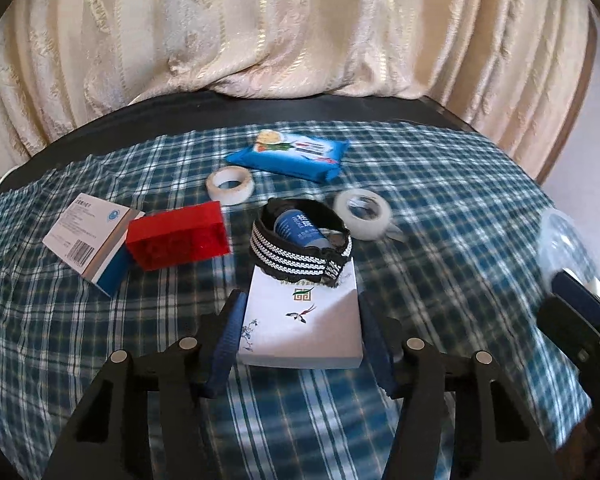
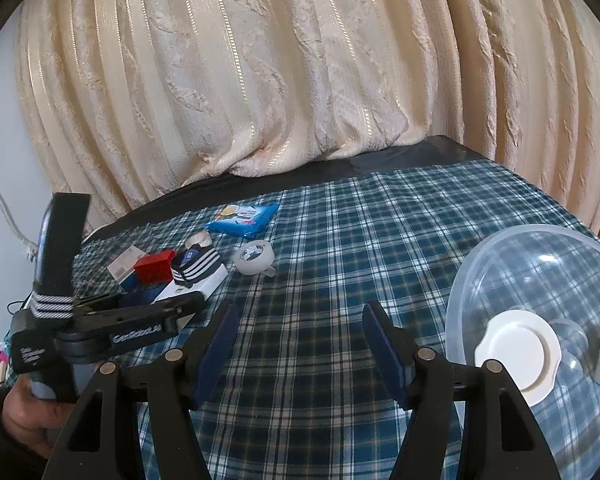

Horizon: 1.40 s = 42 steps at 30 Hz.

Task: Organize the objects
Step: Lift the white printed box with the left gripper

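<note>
Two left-gripper [image 1: 300, 332] pads pinching white box [image 1: 300, 320], long axis toward 12; band [image 1: 300, 256] atop, red block [image 1: 178, 240] at 10; right gripper [image 2: 300, 348] spread, empty.

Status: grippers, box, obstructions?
Left gripper shut on flat white printed box. Black-and-white striped band with blue tube rests on box's far end, may slide. Right gripper open, empty, beside clear plastic bowl.

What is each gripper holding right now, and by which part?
The left gripper grips the white box by its two long sides, one pad on each. The right gripper is open, holding nothing.
</note>
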### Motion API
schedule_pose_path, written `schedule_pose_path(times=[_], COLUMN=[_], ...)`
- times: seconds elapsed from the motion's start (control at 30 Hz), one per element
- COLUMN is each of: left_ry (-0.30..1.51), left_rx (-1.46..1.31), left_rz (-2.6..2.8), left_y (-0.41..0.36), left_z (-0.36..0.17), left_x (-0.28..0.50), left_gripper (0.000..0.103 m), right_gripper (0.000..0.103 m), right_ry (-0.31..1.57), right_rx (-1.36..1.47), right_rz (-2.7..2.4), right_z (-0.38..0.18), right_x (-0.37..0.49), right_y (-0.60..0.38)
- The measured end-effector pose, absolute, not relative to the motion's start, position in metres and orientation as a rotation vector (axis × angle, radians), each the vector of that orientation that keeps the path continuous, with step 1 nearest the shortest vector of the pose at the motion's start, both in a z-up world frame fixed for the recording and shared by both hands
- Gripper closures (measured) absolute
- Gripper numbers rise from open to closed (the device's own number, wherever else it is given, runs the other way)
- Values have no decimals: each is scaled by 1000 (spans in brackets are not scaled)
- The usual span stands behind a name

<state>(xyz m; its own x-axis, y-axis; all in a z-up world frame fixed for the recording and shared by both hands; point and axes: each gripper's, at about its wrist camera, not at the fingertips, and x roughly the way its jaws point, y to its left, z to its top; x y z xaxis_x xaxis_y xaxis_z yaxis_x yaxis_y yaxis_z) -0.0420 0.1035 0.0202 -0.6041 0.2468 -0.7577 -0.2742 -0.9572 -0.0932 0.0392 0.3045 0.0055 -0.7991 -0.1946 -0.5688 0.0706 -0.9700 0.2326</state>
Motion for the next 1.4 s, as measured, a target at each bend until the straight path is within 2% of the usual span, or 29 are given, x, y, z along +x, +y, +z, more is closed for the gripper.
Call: schedule_pose_path(times=[0.2, 0.57, 1.2, 1.33, 1.4], left_ry=[84, 42, -77, -103, -115], left_rx=[-1187, -1171, -1131, -1136, -1142], left_rz=[2535, 2568, 2753, 2753, 2749], left_y=[102, 69, 10, 4, 3], left_z=[26, 31, 27, 23, 22], left_x=[-17, 14, 2, 0, 0], left_gripper=[46, 46, 46, 46, 46], right_gripper=[35, 35, 35, 35, 43], right_ry=[-304, -297, -155, -176, -183], right_rx=[936, 952, 1135, 1117, 1110], right_rz=[-2824, -2792, -2559, -2564, -2562], right_z=[5, 6, -8, -5, -4], right_x=[41, 41, -20, -24, -28], right_y=[303, 290, 231, 227, 225])
